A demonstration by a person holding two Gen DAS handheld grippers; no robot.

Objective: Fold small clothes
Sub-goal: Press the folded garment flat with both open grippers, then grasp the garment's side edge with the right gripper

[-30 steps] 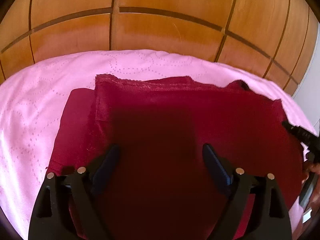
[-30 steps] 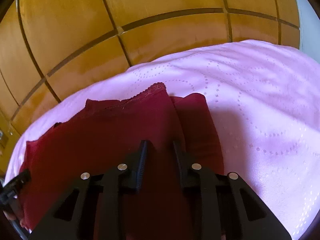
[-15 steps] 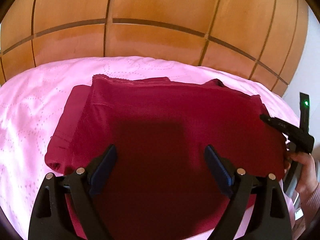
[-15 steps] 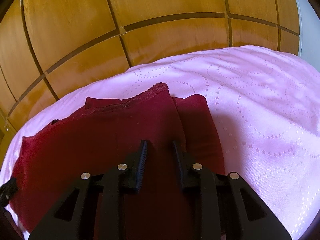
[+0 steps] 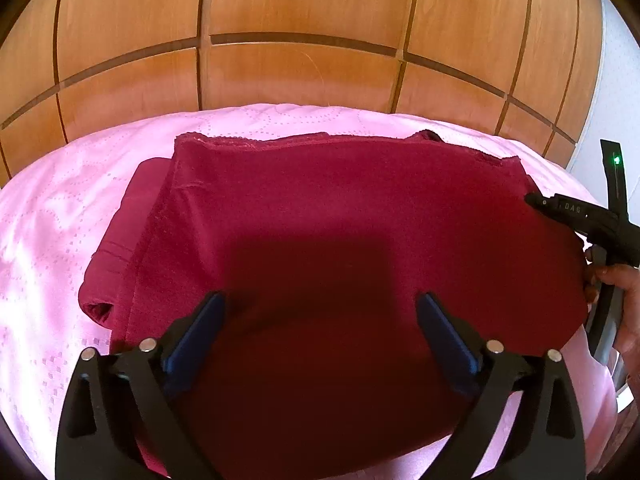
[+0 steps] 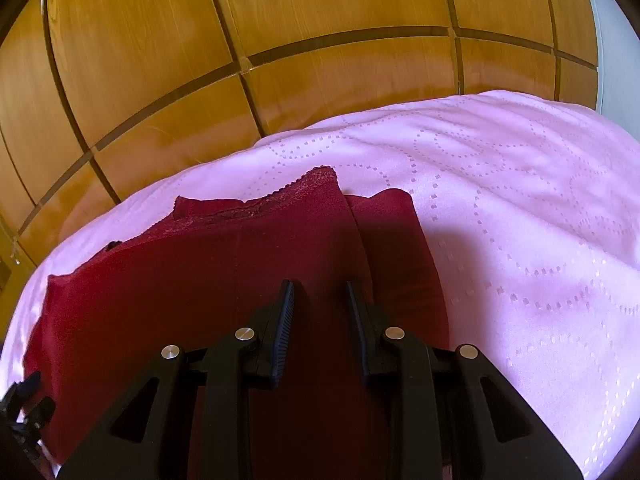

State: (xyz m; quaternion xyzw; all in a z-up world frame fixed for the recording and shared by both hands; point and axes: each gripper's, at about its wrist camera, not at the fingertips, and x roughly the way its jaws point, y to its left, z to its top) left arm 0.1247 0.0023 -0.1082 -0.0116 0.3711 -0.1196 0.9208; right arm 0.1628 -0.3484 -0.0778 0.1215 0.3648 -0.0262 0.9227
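Note:
A dark red garment (image 5: 340, 220) with a lace-trimmed far edge lies folded flat on a pink bedspread (image 5: 60, 208). A narrower folded layer sticks out at its left side. My left gripper (image 5: 320, 300) hovers over the garment's near half, jaws wide open and empty. In the right wrist view the same garment (image 6: 200, 264) fills the lower left. My right gripper (image 6: 318, 288) is above its right part, jaws partly open with a narrow gap, holding nothing. The right gripper's body and the hand on it show at the right edge of the left wrist view (image 5: 592, 224).
A wooden panelled wall (image 5: 304, 40) stands right behind the bed. The pink bedspread (image 6: 520, 220) stretches off to the right of the garment. A white wall strip (image 5: 616, 80) shows at far right.
Both grippers have pulled back and lifted from the garment, so more of it and of the bedspread shows. The garment lies still. Jaw openings are unchanged.

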